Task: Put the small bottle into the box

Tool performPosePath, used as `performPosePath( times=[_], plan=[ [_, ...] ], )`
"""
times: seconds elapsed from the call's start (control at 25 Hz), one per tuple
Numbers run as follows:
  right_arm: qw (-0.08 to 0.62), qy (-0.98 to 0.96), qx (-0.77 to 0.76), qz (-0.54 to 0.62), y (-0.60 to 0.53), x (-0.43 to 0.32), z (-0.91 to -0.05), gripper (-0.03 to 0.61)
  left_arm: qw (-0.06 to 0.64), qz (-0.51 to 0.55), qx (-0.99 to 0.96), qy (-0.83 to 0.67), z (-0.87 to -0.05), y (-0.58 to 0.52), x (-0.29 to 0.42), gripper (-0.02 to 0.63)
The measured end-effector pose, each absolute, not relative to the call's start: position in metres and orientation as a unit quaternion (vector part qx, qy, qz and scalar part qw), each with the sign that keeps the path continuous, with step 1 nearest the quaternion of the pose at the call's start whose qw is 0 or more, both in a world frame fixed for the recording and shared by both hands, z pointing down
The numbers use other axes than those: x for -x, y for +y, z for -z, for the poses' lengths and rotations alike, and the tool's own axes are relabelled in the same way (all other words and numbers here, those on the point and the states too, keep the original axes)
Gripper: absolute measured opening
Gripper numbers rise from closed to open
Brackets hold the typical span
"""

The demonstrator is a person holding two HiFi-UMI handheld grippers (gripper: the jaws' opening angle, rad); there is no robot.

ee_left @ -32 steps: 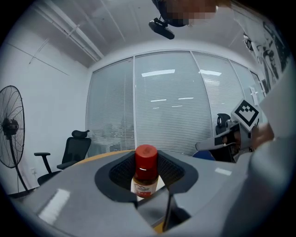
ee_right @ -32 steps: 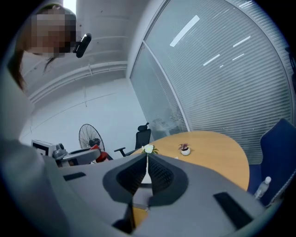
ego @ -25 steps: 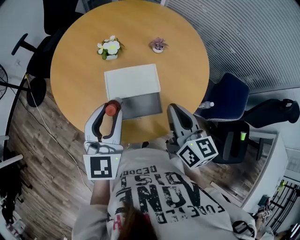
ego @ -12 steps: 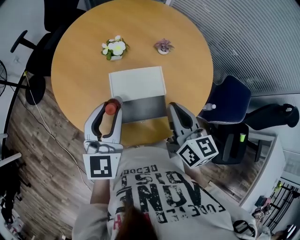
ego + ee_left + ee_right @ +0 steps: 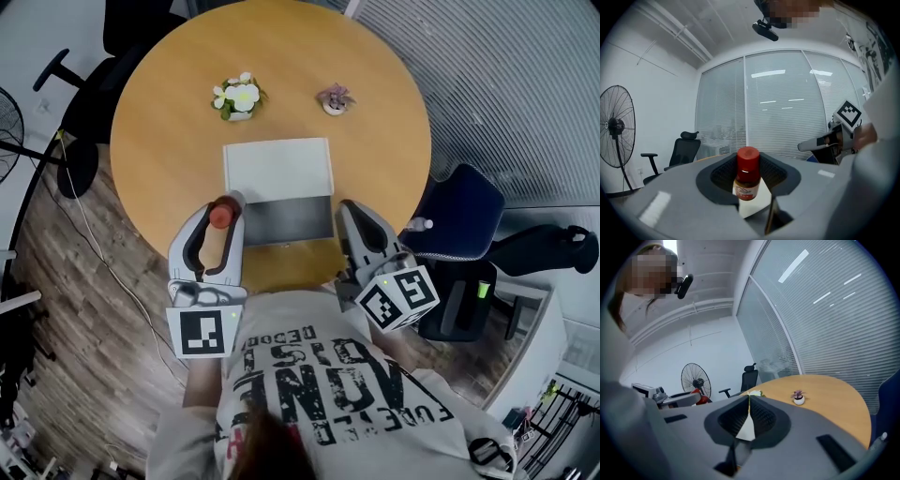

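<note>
The small red-capped bottle (image 5: 748, 173) stands upright, pinched between the jaws of the left gripper (image 5: 218, 225), just beside the near left corner of the open white box (image 5: 277, 167) on the round wooden table (image 5: 159, 141). The right gripper (image 5: 352, 214) hovers at the box's near right corner, jaws closed together on nothing

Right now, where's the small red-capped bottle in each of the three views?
Head view: small bottle just left of centre, between jaws.
Left gripper view: dead centre, clamped between the jaws.
Right gripper view: far left, only its red cap shows.
Shared landmark: standing fan.
</note>
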State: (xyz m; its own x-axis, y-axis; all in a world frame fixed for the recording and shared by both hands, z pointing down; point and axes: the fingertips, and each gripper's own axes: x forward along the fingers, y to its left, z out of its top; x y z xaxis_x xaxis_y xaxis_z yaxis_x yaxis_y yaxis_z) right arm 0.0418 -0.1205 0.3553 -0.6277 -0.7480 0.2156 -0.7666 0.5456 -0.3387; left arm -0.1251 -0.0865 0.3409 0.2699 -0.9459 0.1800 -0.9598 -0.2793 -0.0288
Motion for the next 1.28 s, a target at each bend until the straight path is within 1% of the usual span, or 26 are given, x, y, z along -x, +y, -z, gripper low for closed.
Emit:
performPosePath(
  times=[1.12, 1.28],
  plan=[
    [0.016, -0.884, -0.419, -0.204, -0.127, -0.055, -0.35, 0.015, 0.031, -0.083, -0.771, -0.63, -0.33, -0.079, 0.129, 0.147],
    [0.015, -0.881, -0.425, -0.205, -0.126, -0.06, -0.352, 0.015, 0.009, -0.072, -0.777, -0.625, -0.322, -0.082, 0.126, 0.147]
  ],
)
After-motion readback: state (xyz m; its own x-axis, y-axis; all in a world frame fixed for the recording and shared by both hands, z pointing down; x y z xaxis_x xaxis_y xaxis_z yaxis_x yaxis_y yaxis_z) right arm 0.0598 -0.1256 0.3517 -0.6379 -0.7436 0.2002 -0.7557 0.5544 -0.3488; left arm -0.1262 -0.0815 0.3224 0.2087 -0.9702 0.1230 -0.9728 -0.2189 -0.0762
